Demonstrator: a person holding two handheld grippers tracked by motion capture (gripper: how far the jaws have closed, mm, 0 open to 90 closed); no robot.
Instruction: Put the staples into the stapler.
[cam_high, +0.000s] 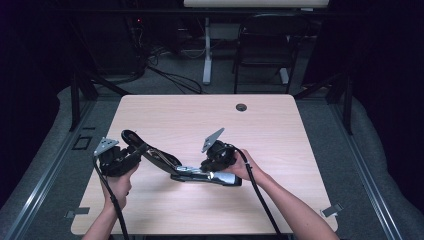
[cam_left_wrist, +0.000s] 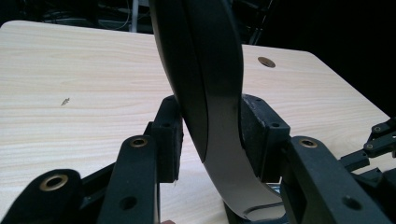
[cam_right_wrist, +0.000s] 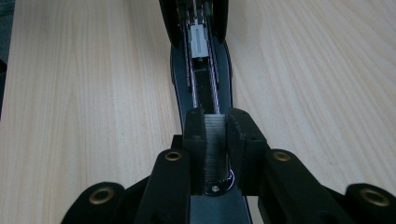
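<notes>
The left gripper (cam_high: 131, 156) grasps the raised lid (cam_left_wrist: 210, 93) of an opened black stapler (cam_high: 192, 172); in the left gripper view the curved lid stands between the two pads, the right pad against it and the left pad close beside it. The right gripper (cam_high: 216, 167) is clenched on a strip of staples (cam_right_wrist: 215, 142) (a ribbed grey block) held between its pads just over the stapler's open magazine channel (cam_right_wrist: 205, 88). Inside that channel the right gripper view shows a small grey pusher block (cam_right_wrist: 199, 42) farther along the track, with thin rails on either side.

The stapler lies on the wooden table (cam_high: 280, 130), nearer the person's edge than the far edge and roughly midway between the left and right edges. Its base rests flat on the surface while the lid swings up toward the left. A round cable hole (cam_high: 241, 107) sits near the far edge, well apart from the stapler.
</notes>
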